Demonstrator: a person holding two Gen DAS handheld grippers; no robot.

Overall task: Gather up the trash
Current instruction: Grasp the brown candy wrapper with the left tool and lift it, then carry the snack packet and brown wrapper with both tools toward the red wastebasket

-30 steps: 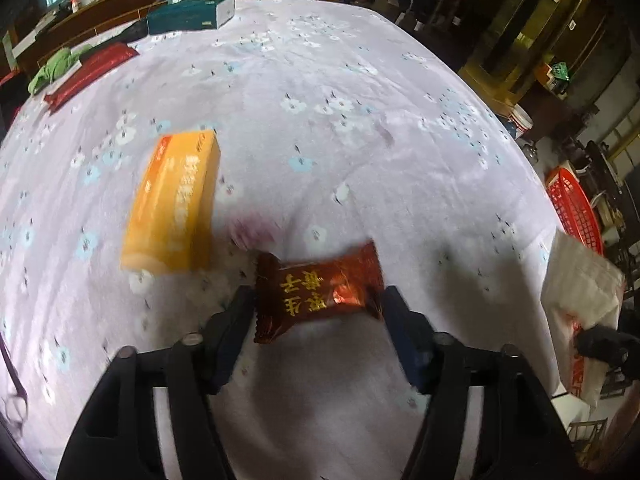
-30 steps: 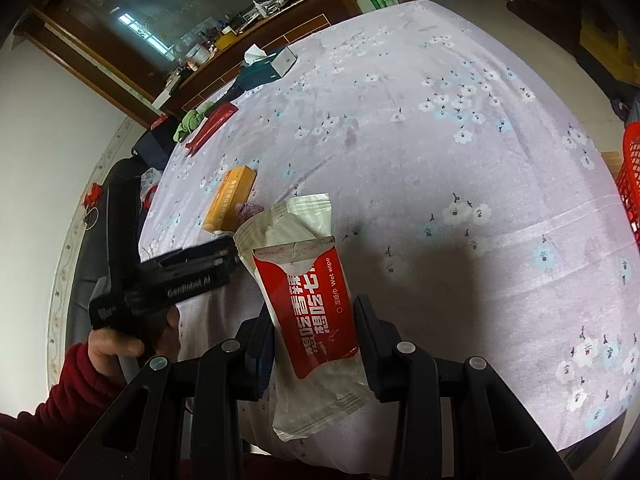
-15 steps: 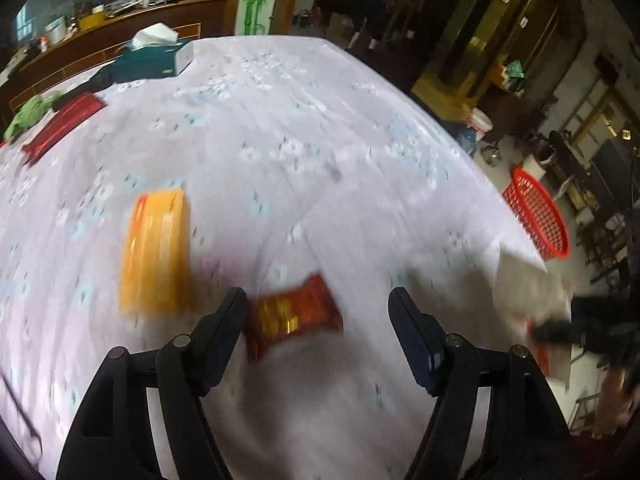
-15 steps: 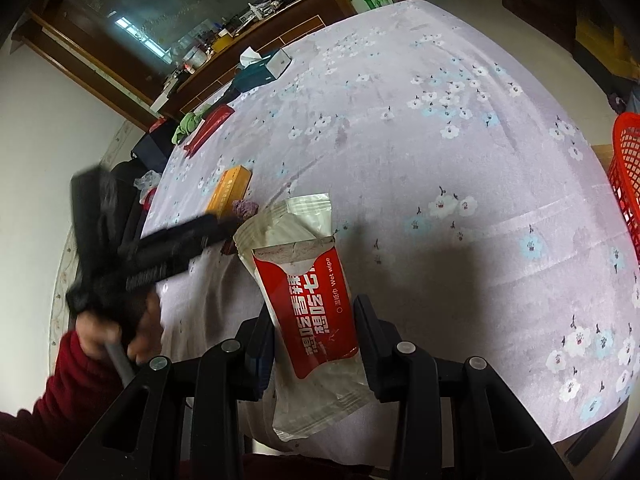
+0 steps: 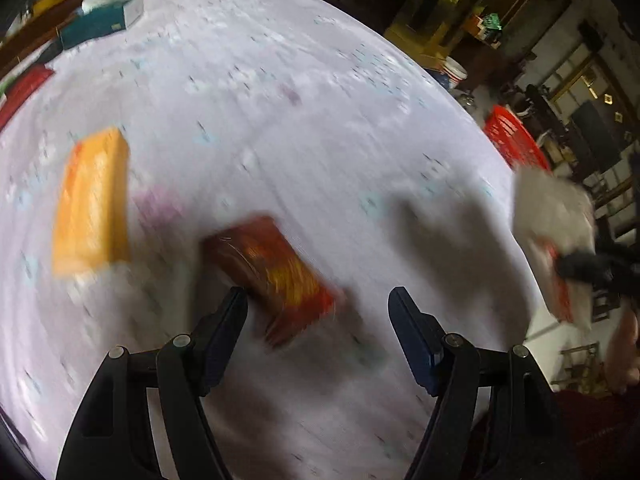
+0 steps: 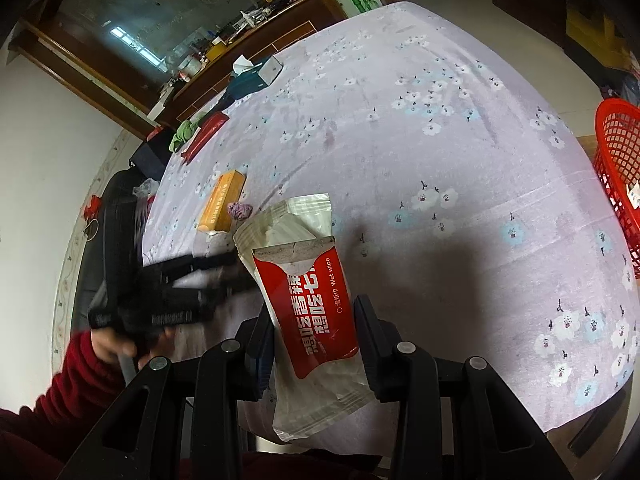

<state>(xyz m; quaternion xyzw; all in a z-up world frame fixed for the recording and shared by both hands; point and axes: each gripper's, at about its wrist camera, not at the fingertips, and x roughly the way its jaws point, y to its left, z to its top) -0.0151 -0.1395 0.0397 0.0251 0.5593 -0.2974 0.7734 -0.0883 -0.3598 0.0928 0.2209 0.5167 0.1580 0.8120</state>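
left gripper (image 5: 318, 306) jaws wide, nothing held; blurry red snack wrapper (image 5: 276, 270) lies on the table (image 5: 320, 100) between them, nearer the left jaw. orange box (image 5: 92, 202) sits beside it. right gripper (image 6: 314, 330) jaws closed on red-white wet wipe packet (image 6: 310, 300), upright above table edge. red basket (image 6: 618, 168) off to the right.

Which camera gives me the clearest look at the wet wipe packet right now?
The right wrist view: the wet wipe packet is sharp, clamped in the right gripper. The left wrist view shows it only as a motion-blurred shape at the right edge.
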